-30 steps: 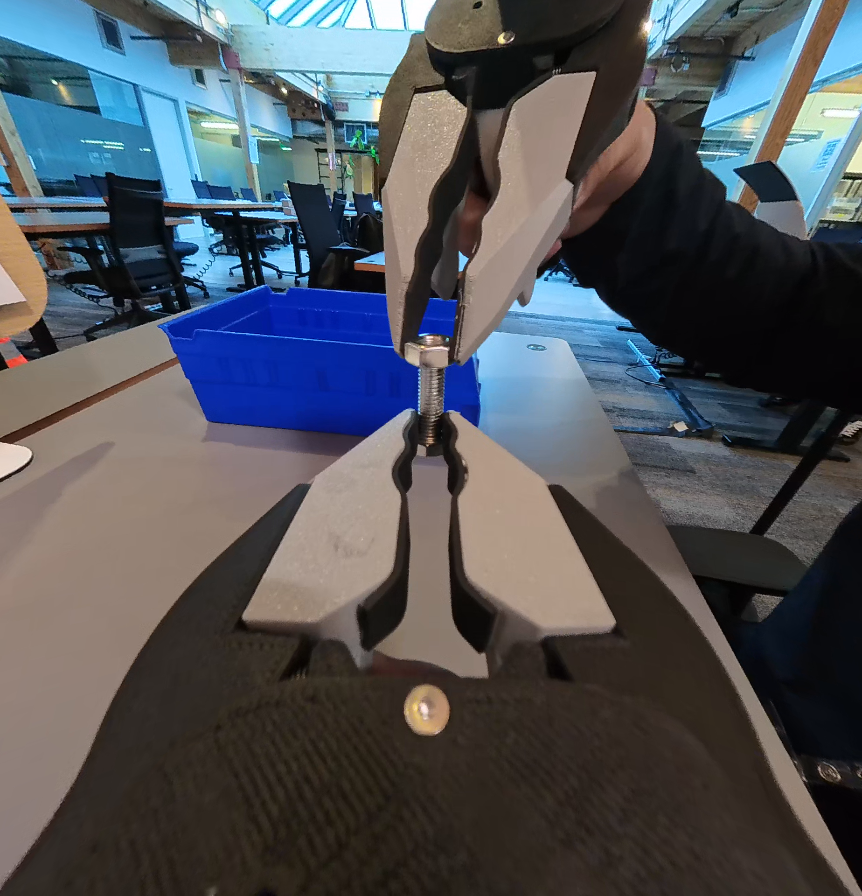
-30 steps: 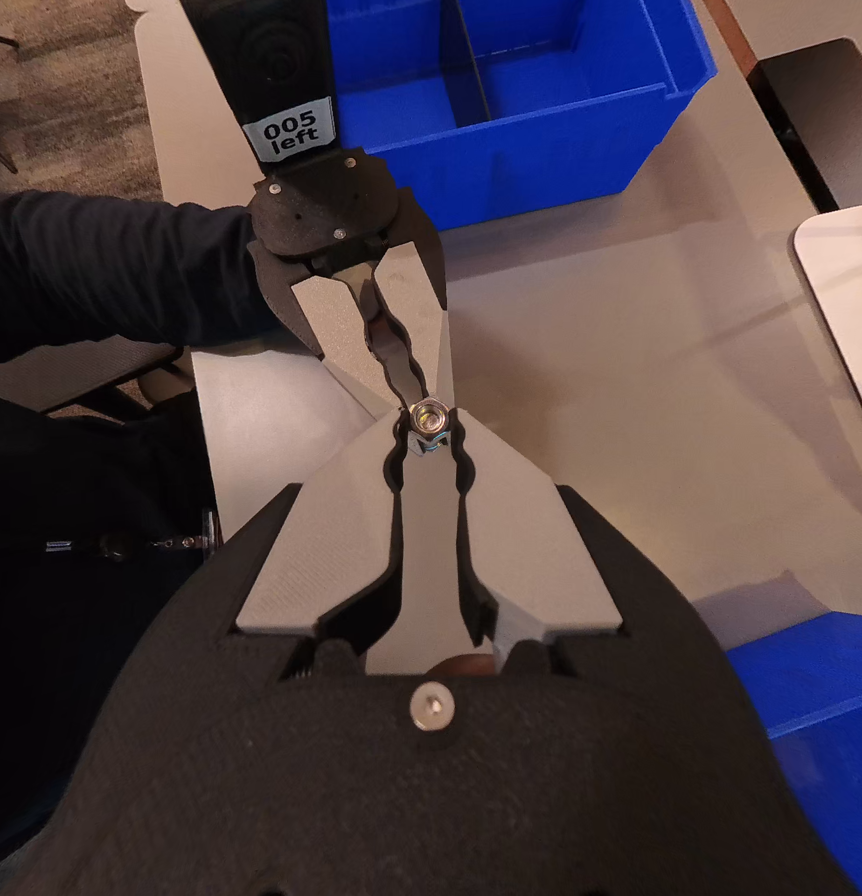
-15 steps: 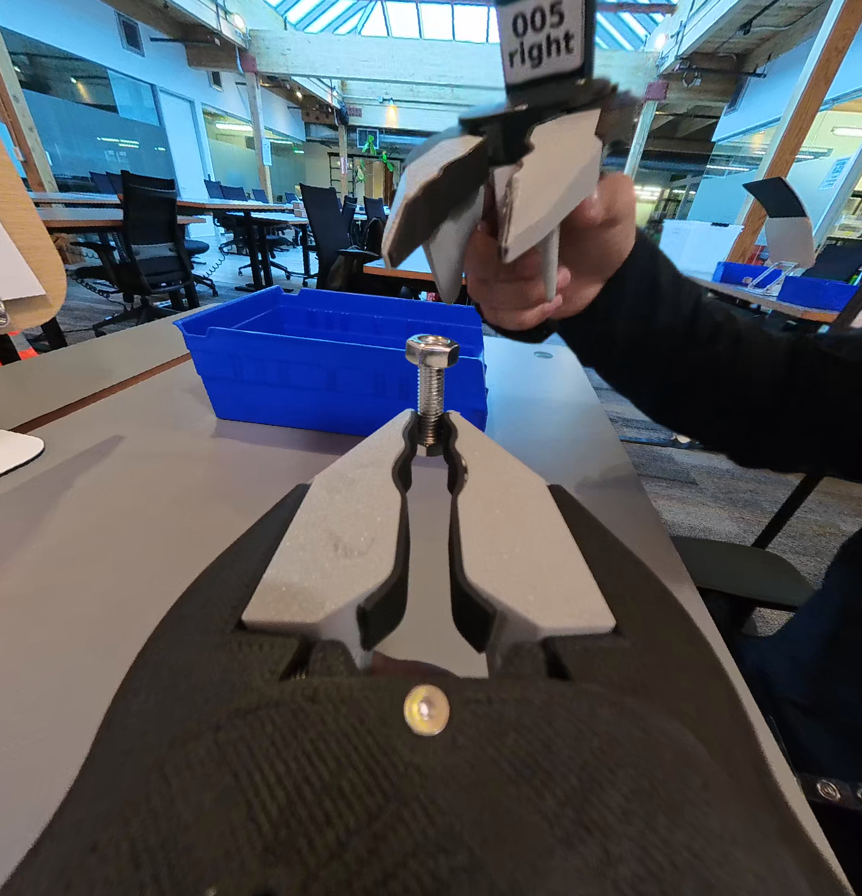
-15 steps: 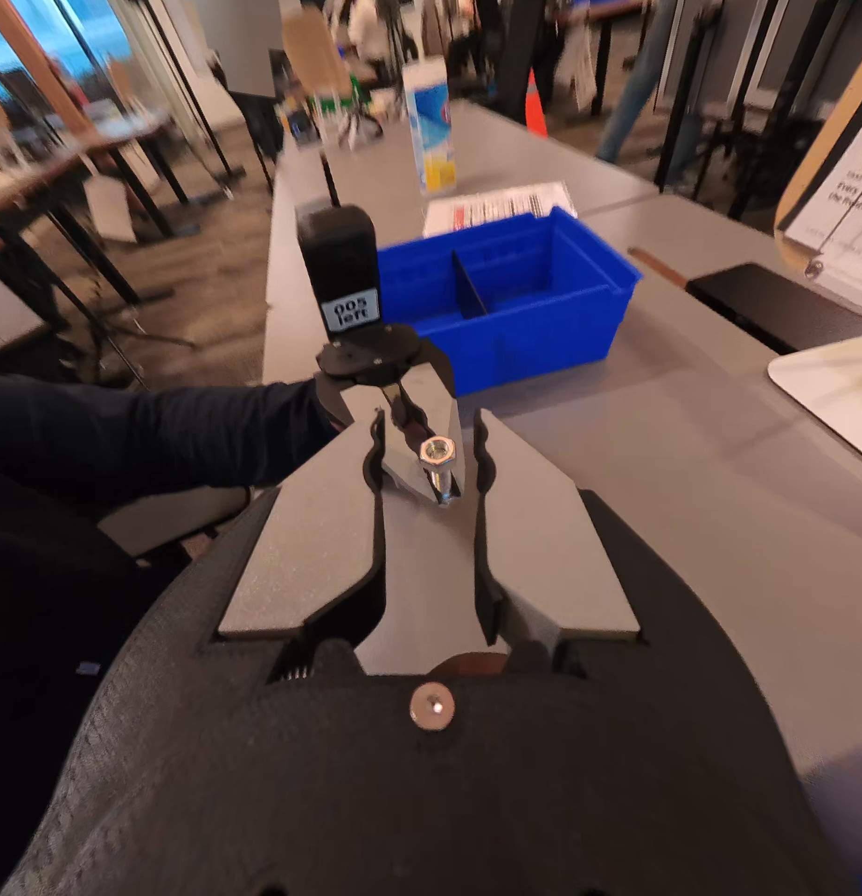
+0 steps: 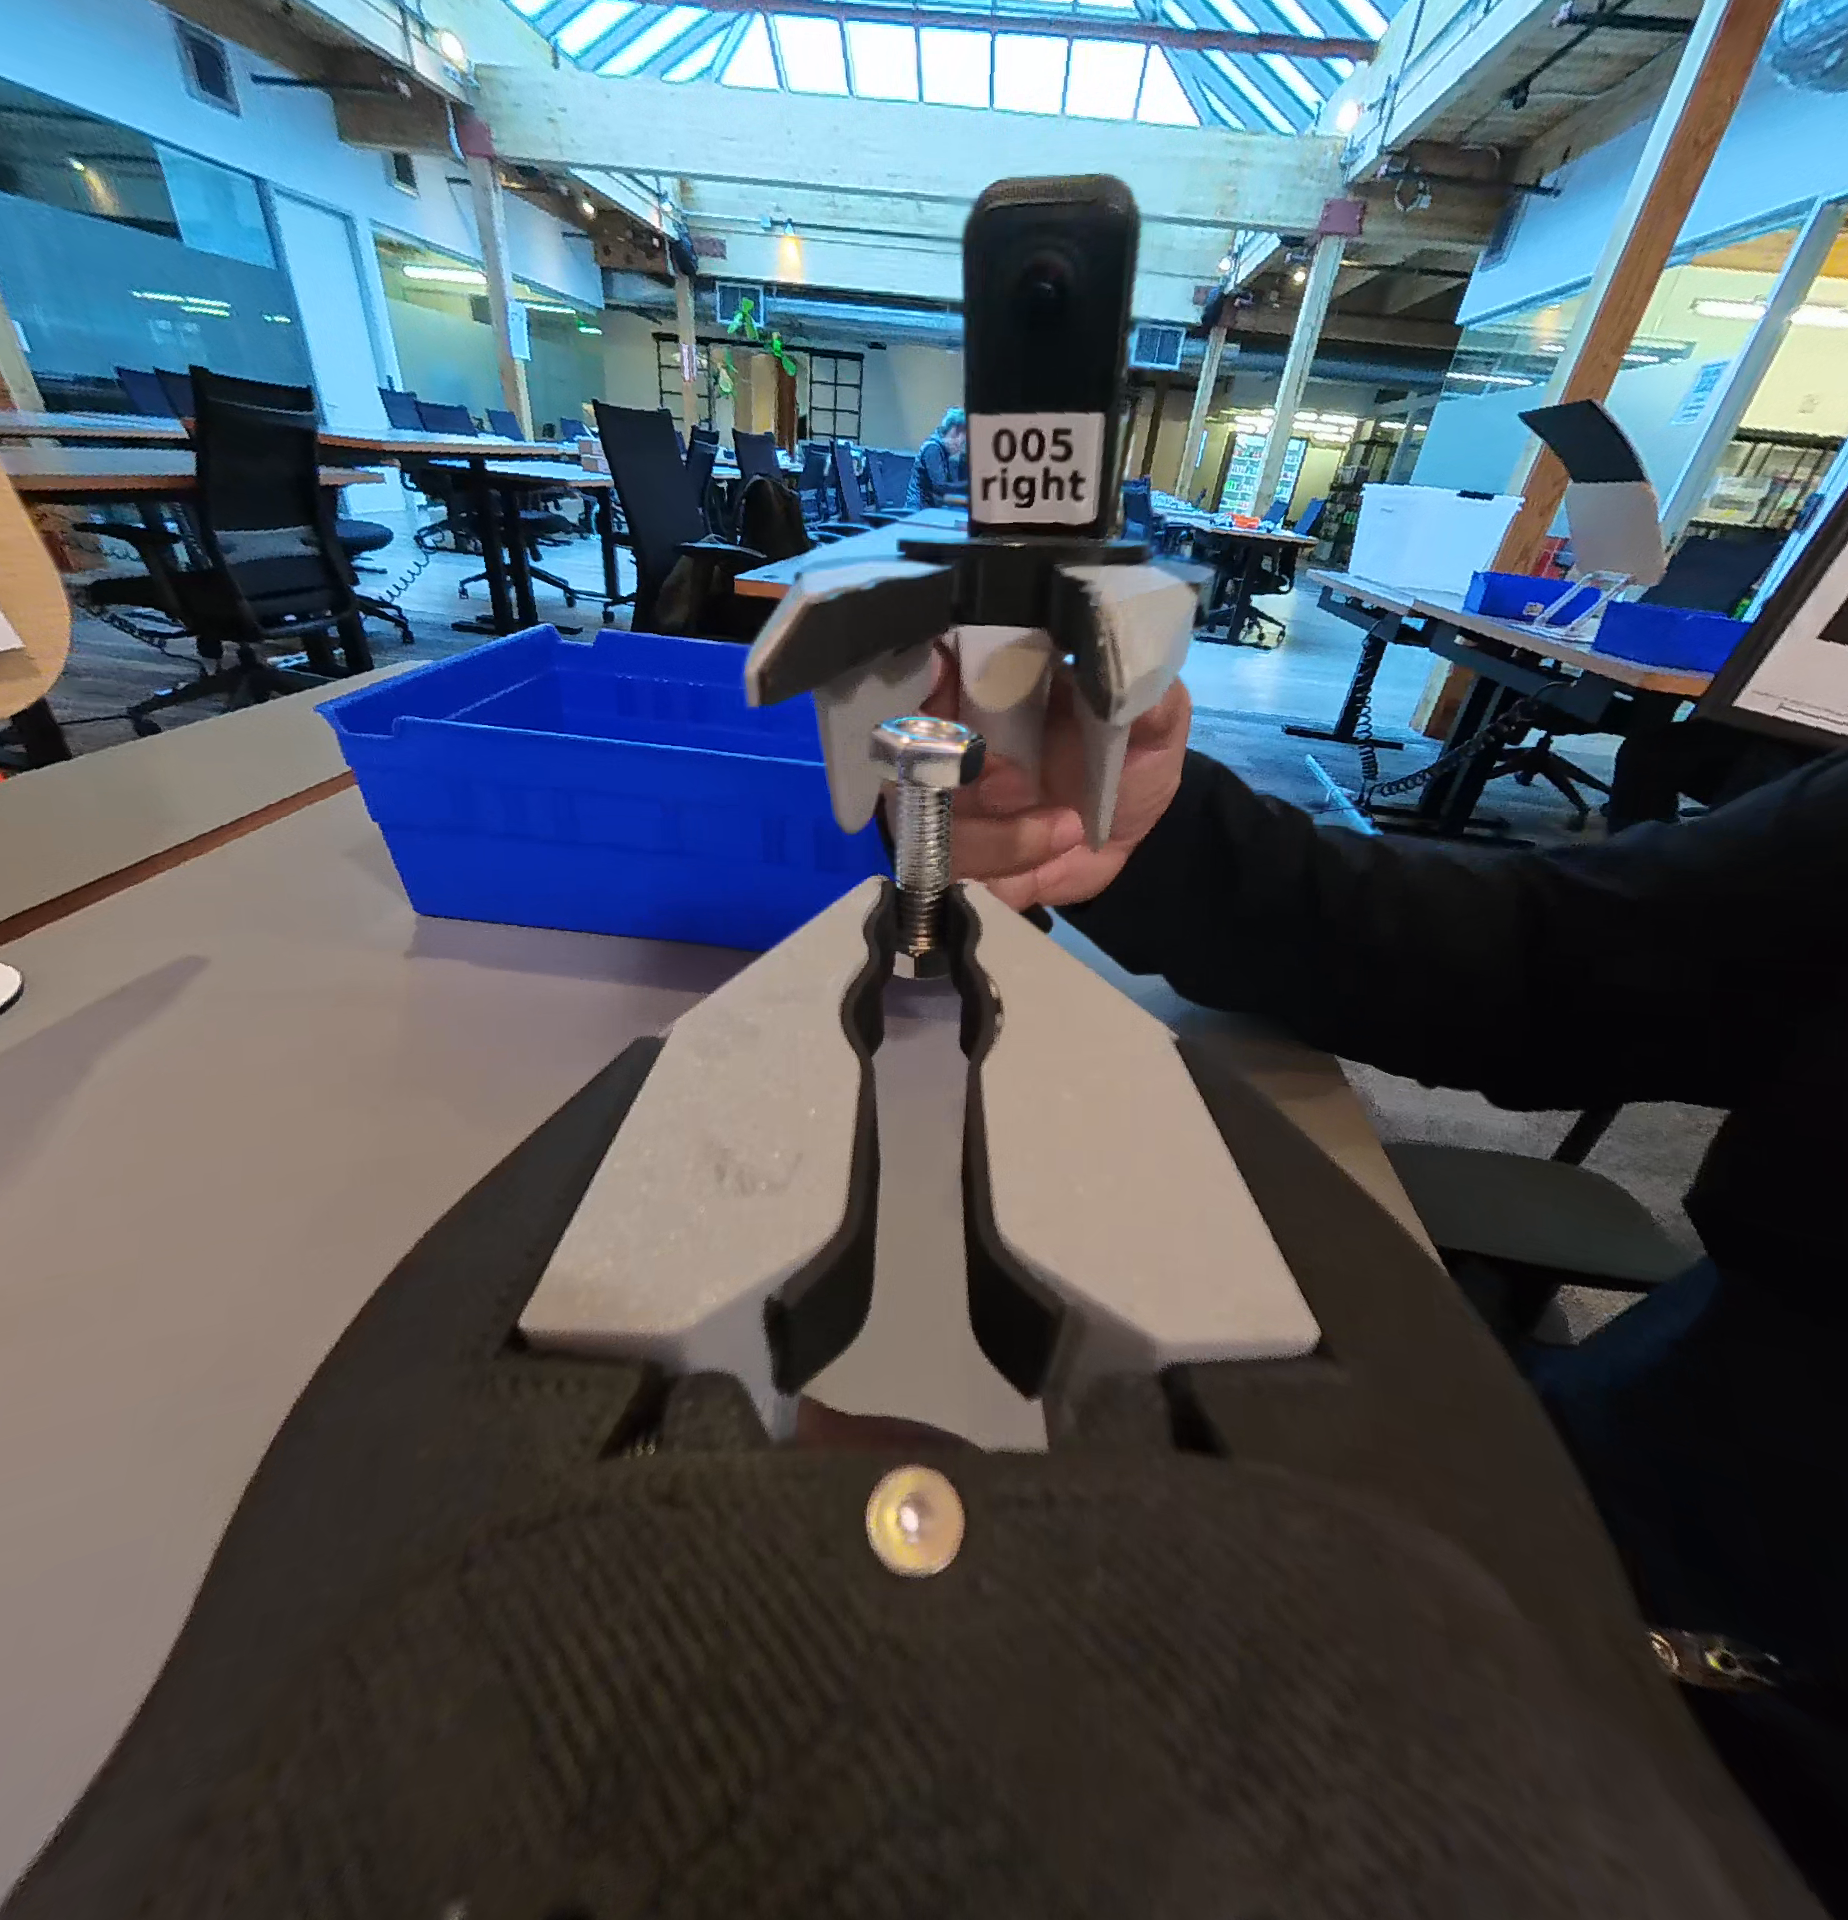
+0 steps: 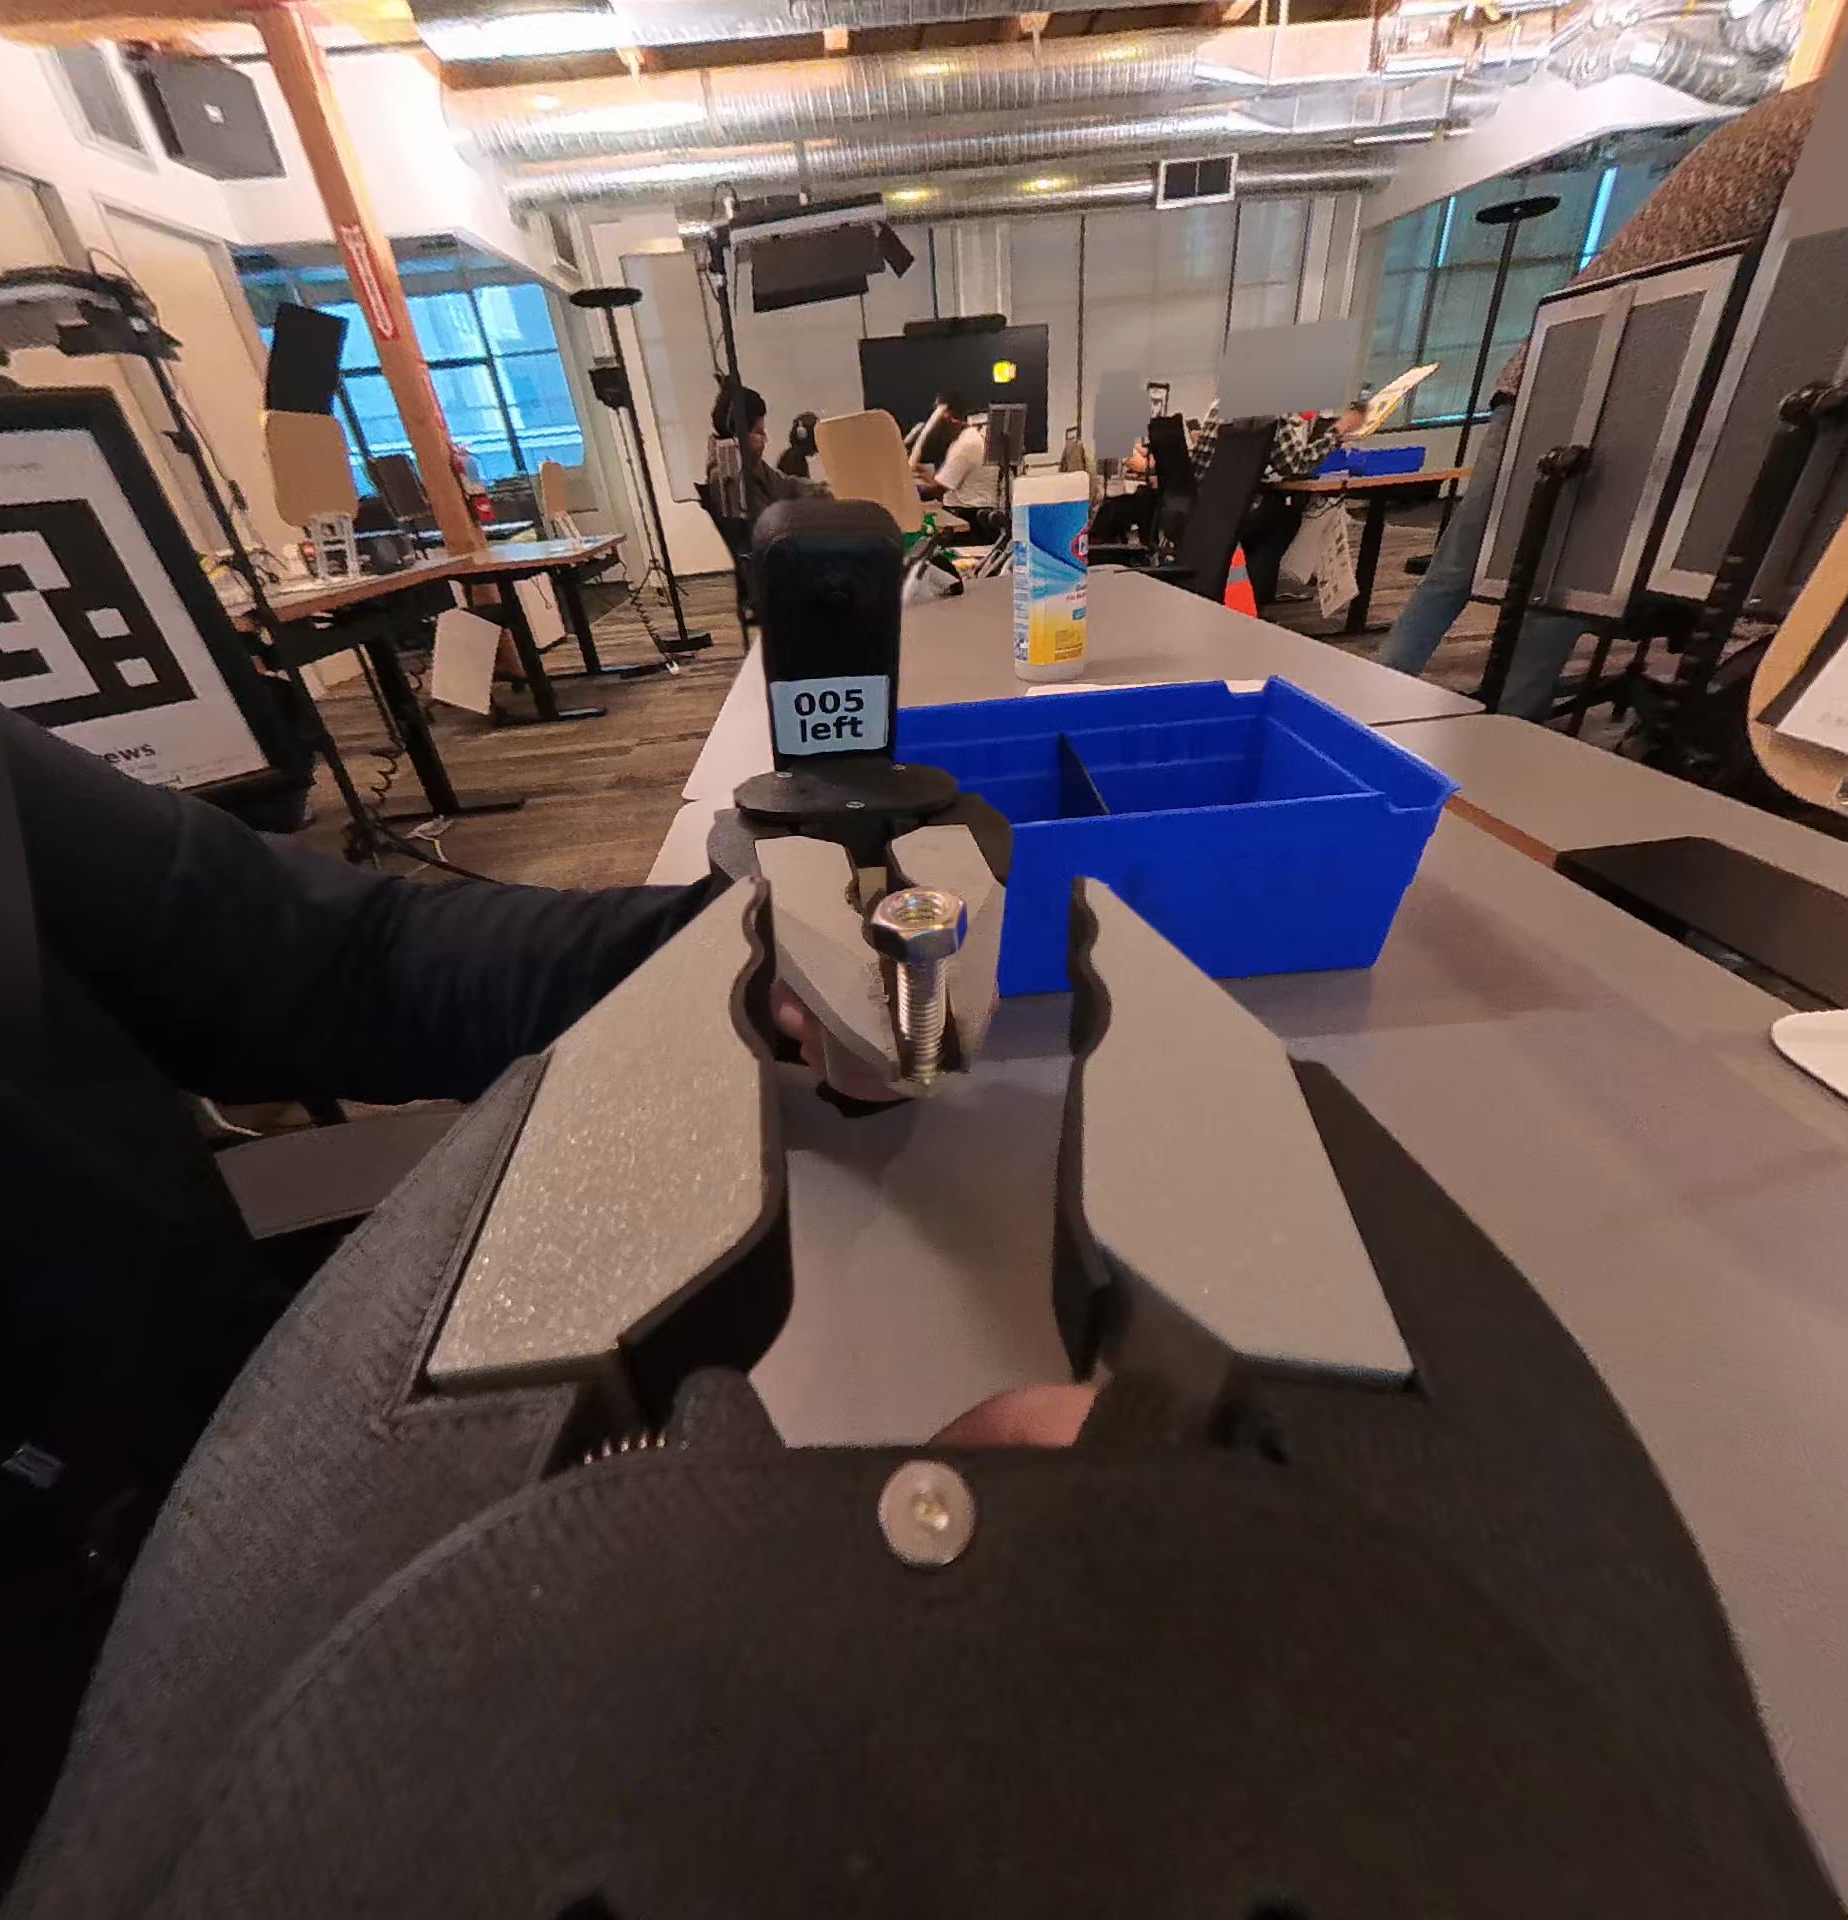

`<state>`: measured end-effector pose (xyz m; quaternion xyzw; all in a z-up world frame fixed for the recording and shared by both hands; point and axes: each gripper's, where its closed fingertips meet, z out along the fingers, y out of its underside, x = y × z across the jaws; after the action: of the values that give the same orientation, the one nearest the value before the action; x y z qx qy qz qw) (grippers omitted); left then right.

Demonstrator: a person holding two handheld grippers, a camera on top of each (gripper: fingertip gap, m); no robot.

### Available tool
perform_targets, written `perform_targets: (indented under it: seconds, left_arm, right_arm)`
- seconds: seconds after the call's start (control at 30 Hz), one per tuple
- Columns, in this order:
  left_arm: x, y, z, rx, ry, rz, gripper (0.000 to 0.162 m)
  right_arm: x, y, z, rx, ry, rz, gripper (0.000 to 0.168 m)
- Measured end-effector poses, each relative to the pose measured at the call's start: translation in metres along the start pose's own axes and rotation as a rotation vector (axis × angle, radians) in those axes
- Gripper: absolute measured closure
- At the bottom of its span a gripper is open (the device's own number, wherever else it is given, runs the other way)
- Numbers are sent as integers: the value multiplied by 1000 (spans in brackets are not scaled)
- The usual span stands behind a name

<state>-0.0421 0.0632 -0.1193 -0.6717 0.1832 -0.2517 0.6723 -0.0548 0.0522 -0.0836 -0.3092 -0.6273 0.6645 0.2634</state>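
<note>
My left gripper (image 5: 922, 925) is shut on the lower end of a silver bolt (image 5: 922, 847) and holds it upright above the grey table (image 5: 224, 1143). A hex nut (image 5: 925, 750) sits on the bolt's top end. My right gripper (image 6: 918, 909) is open and empty, level with the table, and faces the left gripper (image 6: 925, 1070). In the right wrist view the bolt (image 6: 925, 1003) and nut (image 6: 918, 920) stand just beyond its spread fingertips, not touching them. The right gripper also shows in the left wrist view (image 5: 974, 816), behind the bolt.
A blue bin (image 6: 1211, 883) with a divider stands on the table behind the grippers; it also shows in the left wrist view (image 5: 587, 810). A wipes canister (image 6: 1050, 577) stands farther back. A white object (image 6: 1834, 1049) and a black pad (image 6: 1730, 894) lie at the right. Left and right tips are no more than a few centimetres apart.
My right gripper, which gripped the nut from above, let go, opened, and swung back to level, facing the left gripper. The left gripper and bolt have stayed put.
</note>
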Motion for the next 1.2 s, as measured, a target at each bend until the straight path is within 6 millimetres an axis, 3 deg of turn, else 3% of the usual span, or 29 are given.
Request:
perform_targets:
  seconds: [0.6,1.2]
  left_arm:
    - [6,2,5,-6,8,10,155]
    - [0,0,2,0,-14,1,155]
  right_arm:
    - [-22,14,12,-26,-95,-26,116]
    - [-6,6,0,24,-8,-2,117]
